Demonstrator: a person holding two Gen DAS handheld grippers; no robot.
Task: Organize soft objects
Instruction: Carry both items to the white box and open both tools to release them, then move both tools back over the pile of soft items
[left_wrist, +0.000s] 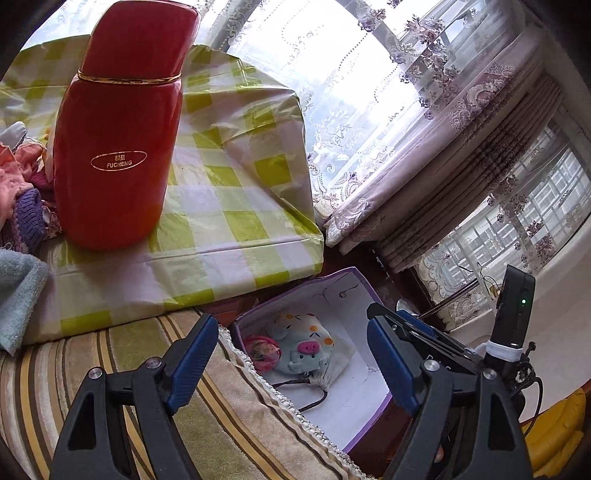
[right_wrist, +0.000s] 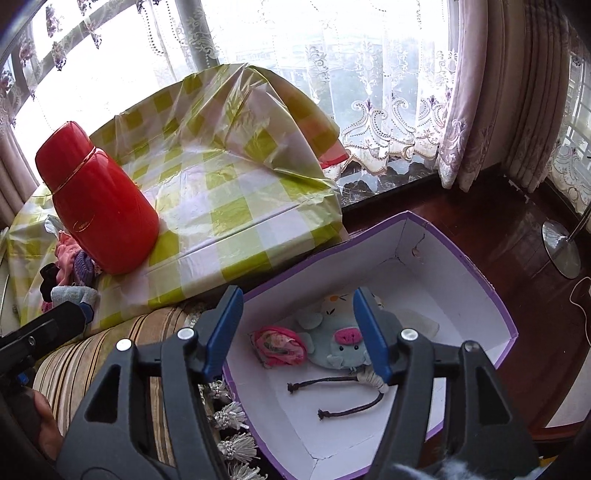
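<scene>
A white box with purple edges (right_wrist: 461, 254) stands on the floor beside the sofa; it also shows in the left wrist view (left_wrist: 354, 295). In it lie a grey pig drawstring pouch (right_wrist: 332, 345) (left_wrist: 306, 349) and a pink cloth item (right_wrist: 279, 345) (left_wrist: 262, 350). My right gripper (right_wrist: 299, 332) is open and empty above the box. My left gripper (left_wrist: 291, 358) is open and empty above the sofa edge. A pile of soft clothes (left_wrist: 22, 195) (right_wrist: 72, 266) and a light blue towel (left_wrist: 18, 291) (right_wrist: 72, 295) lie on the left by the table.
A red thermos (left_wrist: 118, 147) (right_wrist: 99, 206) stands on a green-checked tablecloth (left_wrist: 229, 206) (right_wrist: 229, 192). A striped sofa cover (left_wrist: 110, 369) with tassels (right_wrist: 229, 417) lies below. Lace curtains (right_wrist: 388, 110), a dark wooden floor (right_wrist: 498, 229) and a lamp base (right_wrist: 561, 247) stand to the right.
</scene>
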